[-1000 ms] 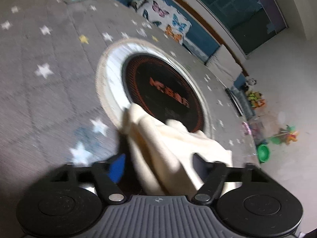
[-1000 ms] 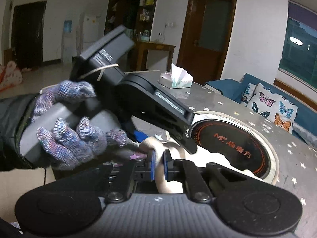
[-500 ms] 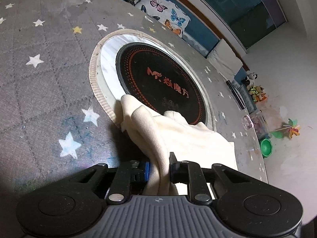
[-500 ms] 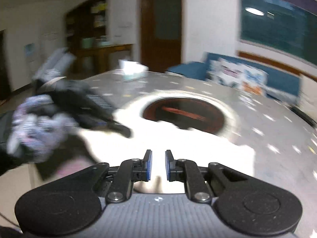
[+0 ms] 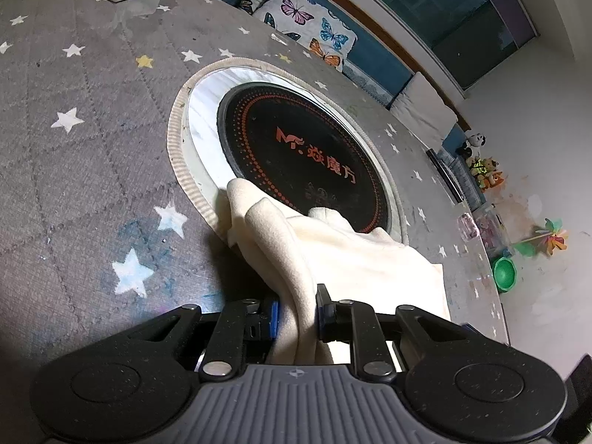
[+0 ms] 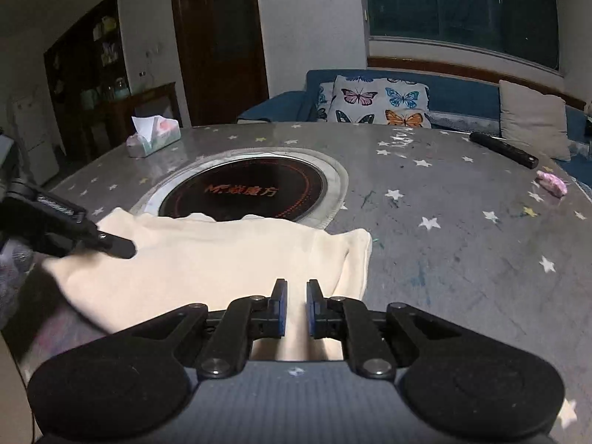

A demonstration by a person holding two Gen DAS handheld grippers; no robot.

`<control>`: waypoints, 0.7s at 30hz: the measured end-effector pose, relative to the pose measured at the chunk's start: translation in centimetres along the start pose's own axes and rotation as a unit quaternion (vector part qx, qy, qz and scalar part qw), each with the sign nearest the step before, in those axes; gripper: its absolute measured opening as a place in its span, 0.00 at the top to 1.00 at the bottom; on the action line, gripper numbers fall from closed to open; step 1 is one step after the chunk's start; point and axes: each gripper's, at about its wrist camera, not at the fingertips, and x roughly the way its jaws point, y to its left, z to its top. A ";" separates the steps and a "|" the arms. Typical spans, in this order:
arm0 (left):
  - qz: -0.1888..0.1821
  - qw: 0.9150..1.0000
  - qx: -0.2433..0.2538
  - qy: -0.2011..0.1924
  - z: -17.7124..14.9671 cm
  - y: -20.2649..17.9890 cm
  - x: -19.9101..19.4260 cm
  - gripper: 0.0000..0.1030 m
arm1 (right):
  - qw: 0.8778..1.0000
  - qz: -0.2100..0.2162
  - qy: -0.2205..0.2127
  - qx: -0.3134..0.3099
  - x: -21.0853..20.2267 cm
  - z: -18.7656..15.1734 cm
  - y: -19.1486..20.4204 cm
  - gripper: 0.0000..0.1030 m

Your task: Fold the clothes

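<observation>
seemingly mid-fold, the cream garment (image 6: 207, 255) lies bunched on the starred table (image 6: 462, 244), its far edge lapping the round black hotplate (image 6: 248, 192). the left gripper (image 5: 296, 307) pinches a raised ridge of cloth, and the right gripper (image 6: 295, 303) has narrow jaws with fabric between them, though whether it truly grips i cannot tell. next, both likely need to draw apart, pulling the cloth taut and flat.

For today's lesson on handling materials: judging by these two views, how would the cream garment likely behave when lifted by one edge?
The cream garment would probably go floppy: it already bunches into soft ridges where the left gripper pinches it. It looks thick and fleecy, so likely not slippery. Its free corner near the right gripper would probably sag and drag across the table.
</observation>
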 end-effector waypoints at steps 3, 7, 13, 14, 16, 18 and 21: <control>0.001 1.000 0.002 -0.001 0.0 -0.1 0.0 0.80 | 1.000 -0.007 0.011 0.000 1.4 -0.2 -0.2 0.91; 0.002 1.000 0.006 -0.002 -0.1 -0.1 0.0 0.80 | 1.000 -0.028 -0.001 0.011 1.5 0.4 -0.7 0.85; 0.004 1.000 0.008 -0.001 0.0 -0.2 -0.1 0.79 | 0.995 -0.034 -0.017 0.094 2.7 1.2 -3.4 0.61; 0.004 1.000 0.009 -0.001 0.0 -0.2 -0.1 0.79 | 0.994 -0.031 -0.016 0.106 2.9 1.3 -3.8 0.61; 0.006 1.000 0.010 -0.001 0.0 -0.3 -0.1 0.79 | 0.991 -0.018 -0.010 0.131 3.4 1.3 -4.5 0.61; 0.008 1.000 0.011 -0.001 0.0 -0.4 -0.1 0.79 | 0.990 -0.009 -0.007 0.142 4.0 1.1 -4.6 0.63; 0.013 1.000 0.016 -0.001 0.0 -0.7 -0.1 0.80 | 0.991 -0.003 -0.007 0.132 4.3 1.1 -4.2 0.82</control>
